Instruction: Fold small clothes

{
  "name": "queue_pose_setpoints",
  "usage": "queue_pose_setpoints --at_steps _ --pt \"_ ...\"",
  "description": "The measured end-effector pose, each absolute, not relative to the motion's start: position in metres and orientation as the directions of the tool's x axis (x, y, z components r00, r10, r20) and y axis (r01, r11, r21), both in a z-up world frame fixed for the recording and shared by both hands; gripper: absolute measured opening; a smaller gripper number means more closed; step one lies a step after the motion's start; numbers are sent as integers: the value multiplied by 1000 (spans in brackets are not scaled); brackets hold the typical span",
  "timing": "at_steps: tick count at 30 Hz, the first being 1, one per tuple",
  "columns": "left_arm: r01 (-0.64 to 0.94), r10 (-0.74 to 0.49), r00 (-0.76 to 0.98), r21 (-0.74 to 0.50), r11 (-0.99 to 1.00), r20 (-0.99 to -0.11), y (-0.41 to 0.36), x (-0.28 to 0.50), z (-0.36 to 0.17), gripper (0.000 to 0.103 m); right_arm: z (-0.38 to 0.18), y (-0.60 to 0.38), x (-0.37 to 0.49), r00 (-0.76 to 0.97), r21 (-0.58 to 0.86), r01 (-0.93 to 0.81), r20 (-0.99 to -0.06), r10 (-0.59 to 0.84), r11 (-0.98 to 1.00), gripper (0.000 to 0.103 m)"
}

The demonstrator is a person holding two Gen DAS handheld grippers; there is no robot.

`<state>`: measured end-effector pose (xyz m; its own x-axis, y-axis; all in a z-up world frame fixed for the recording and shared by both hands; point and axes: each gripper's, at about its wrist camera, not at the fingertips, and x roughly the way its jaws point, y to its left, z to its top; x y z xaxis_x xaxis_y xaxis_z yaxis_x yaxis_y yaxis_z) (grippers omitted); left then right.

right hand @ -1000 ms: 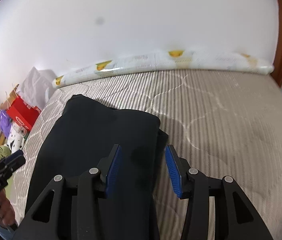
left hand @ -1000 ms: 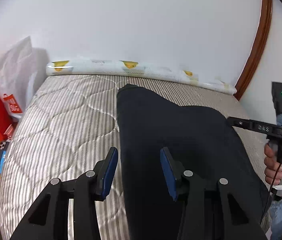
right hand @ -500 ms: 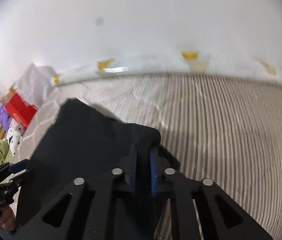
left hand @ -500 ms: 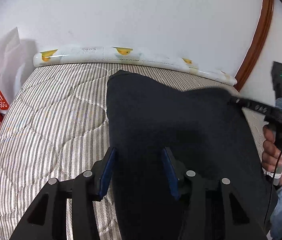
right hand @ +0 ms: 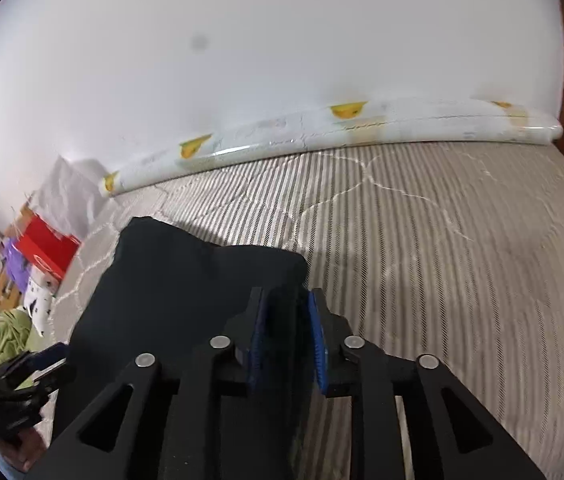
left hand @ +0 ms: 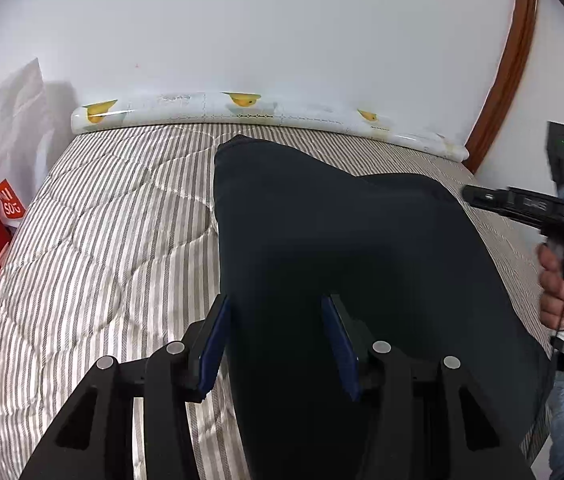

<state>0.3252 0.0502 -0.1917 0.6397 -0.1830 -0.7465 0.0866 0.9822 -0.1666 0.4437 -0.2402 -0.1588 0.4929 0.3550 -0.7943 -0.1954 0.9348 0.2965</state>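
White letters "SOG" on the red bag (left hand: 3,208) at nine o'clock. Dark garment (left hand: 342,248) lies smooth mid-bed (left hand: 101,240). Left tool (left hand: 277,336) gapes over it; right tool (right hand: 286,340), just reopening, straddles its edge.

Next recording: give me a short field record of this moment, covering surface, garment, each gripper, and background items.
surface: grey-and-white striped quilted mattress
garment: dark navy cloth garment, lying flat on the mattress
left gripper: jaws apart, over the garment's left edge
right gripper: jaws have just been opening; garment's right edge between the pads
background: rolled white plastic sheet with yellow prints along the wall; red box left of the bed
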Motion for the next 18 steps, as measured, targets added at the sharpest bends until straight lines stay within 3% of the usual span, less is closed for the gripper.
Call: queue_pose_setpoints --at_steps 3,12,18 --pt "86 -193 638 -180 980 -745 49 316 -192 46 -146 -252 412 496 282 -212 -794 351 936 34" --pt "89 -185 639 -168 982 -746 40 287 -190 46 -143 -247 321 419 257 -299 -830 369 919 34" --pt "84 -186 635 -172 982 -750 42 274 -191 46 -158 -250 303 396 279 -259 -842 365 925 34"
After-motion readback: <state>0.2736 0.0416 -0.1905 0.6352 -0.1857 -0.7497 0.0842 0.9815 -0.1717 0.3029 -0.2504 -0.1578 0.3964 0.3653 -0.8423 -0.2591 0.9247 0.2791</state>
